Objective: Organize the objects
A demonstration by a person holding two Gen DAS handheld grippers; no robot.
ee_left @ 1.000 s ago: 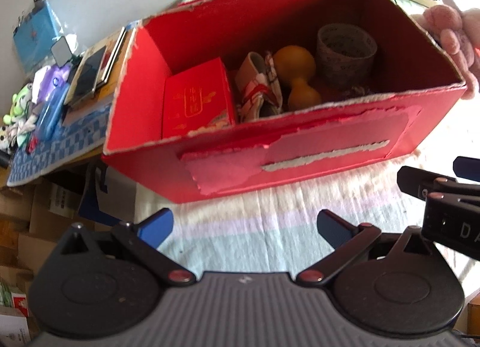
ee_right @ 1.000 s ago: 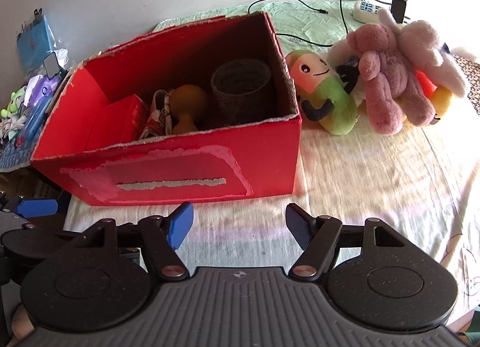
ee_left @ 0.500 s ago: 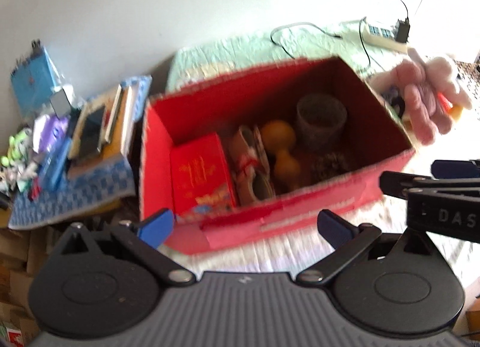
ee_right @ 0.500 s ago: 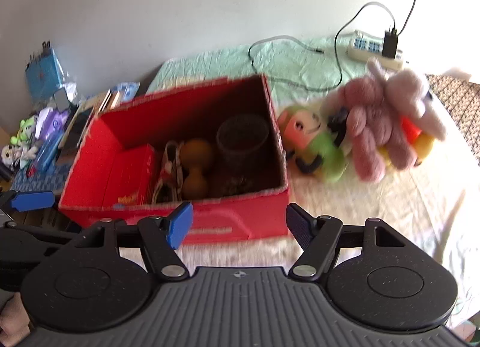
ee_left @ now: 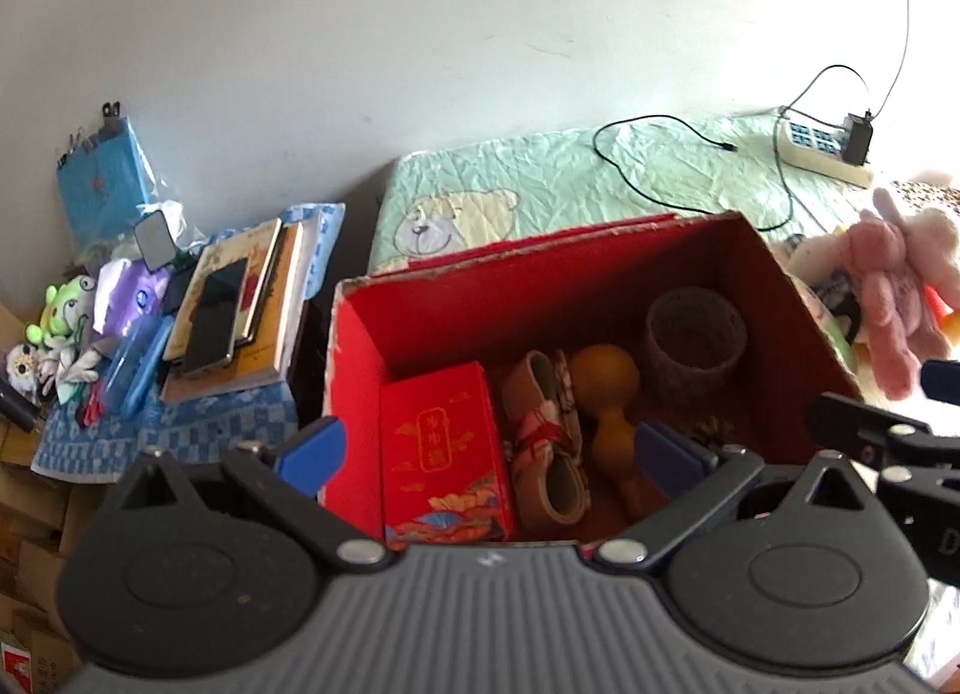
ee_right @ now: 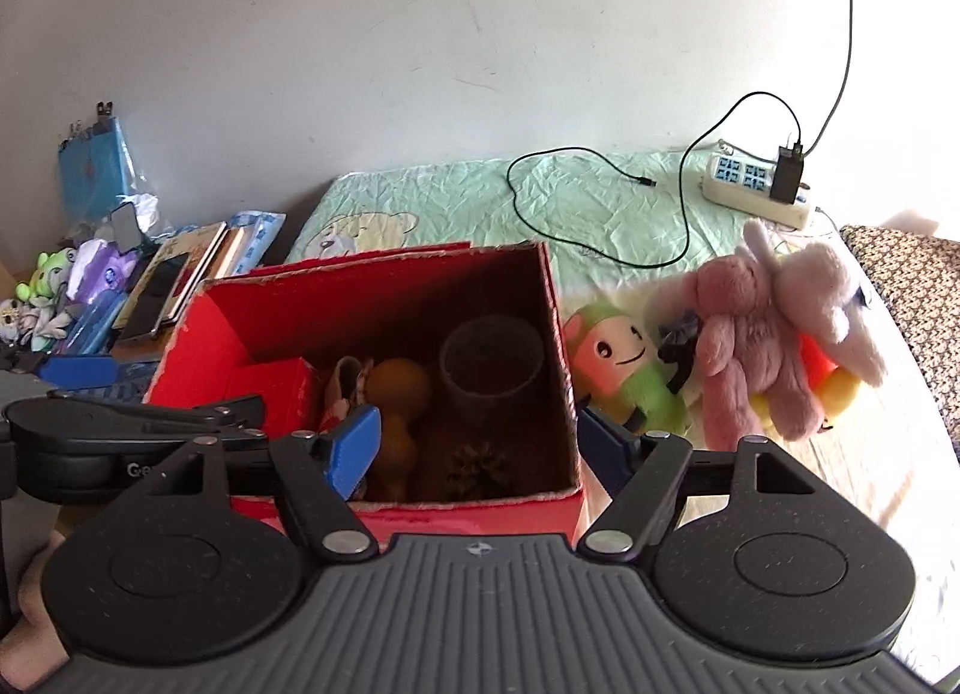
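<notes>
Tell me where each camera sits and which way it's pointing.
Left wrist: on the left gripper, above the red box's left half, looking forward and down; its open fingers show, the right gripper at the right edge.
Right wrist: on the right gripper, over the box's right corner; open fingers show.
Shared: box, gourd, pink plush.

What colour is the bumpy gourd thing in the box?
The smooth, gourd-shaped toy is orange-brown, clearest in the left wrist view.
</notes>
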